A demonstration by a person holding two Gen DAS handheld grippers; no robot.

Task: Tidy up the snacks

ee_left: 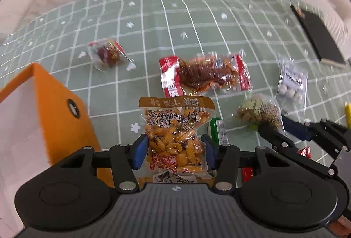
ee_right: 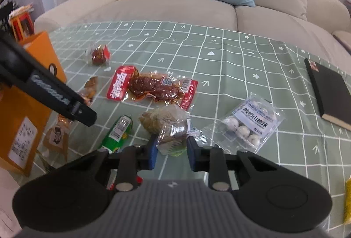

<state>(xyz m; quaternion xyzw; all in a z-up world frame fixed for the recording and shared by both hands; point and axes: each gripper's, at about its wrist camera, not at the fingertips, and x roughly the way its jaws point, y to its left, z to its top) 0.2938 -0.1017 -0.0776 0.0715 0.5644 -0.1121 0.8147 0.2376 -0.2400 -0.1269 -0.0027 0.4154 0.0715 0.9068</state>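
My left gripper [ee_left: 175, 150] is shut on an orange snack packet [ee_left: 175, 137] and holds it just right of the orange paper bag [ee_left: 59, 110]. My right gripper [ee_right: 171, 153] is closed around a clear packet of brown nuts [ee_right: 169, 126] lying on the green checked tablecloth [ee_right: 230, 67]. The same packet shows in the left wrist view [ee_left: 258, 113]. A red meat packet [ee_right: 153, 88], a small red-brown sweet [ee_right: 98, 54], a green packet [ee_right: 118, 132] and a clear bag of white balls [ee_right: 248, 121] lie on the cloth.
The orange bag [ee_right: 28, 106] stands at the table's left edge with its mouth open. A black notebook [ee_right: 326, 93] lies at the right. A beige sofa [ee_right: 175, 7] with yellow and blue cushions is behind the table. A yellow object [ee_right: 347, 200] is at the right edge.
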